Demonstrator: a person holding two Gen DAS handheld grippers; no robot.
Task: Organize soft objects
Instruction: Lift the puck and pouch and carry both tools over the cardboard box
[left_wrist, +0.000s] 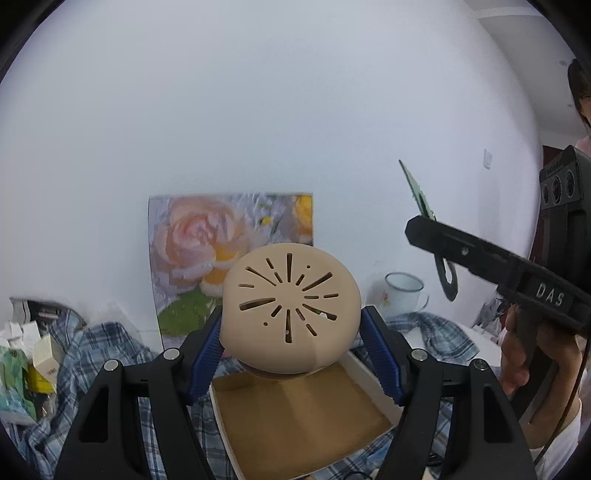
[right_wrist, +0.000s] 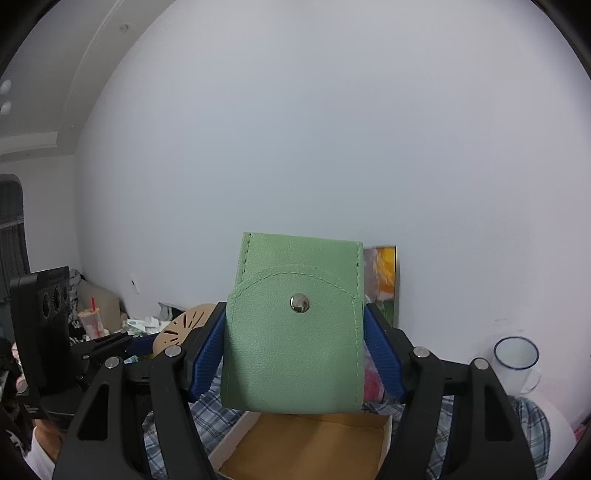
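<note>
Plain white wall (left_wrist: 258, 110) behind, checked blue cloth (left_wrist: 92, 343) spread below; flower painting (left_wrist: 207, 254) leaning against that wall; white enamel mug (left_wrist: 404, 295) standing off to the right on the cloth; clutter of small boxes (left_wrist: 33, 369) heaped at far left. Up front, left gripper (left_wrist: 291, 332) pinching tan perforated pad (left_wrist: 291, 306) by both edges between blue fingers (left_wrist: 205, 354), held up above shallow cardboard tray (left_wrist: 295, 417); right gripper (right_wrist: 293, 350) clamped on mint green snap pouch (right_wrist: 291, 332), flap closed, silver snap facing the camera, likewise raised over the same tray (right_wrist: 306, 446). Seen from the left camera, pouch edge-on (left_wrist: 415, 188) up high at right, a hand (left_wrist: 524, 354) wrapped round the black handle.
</note>
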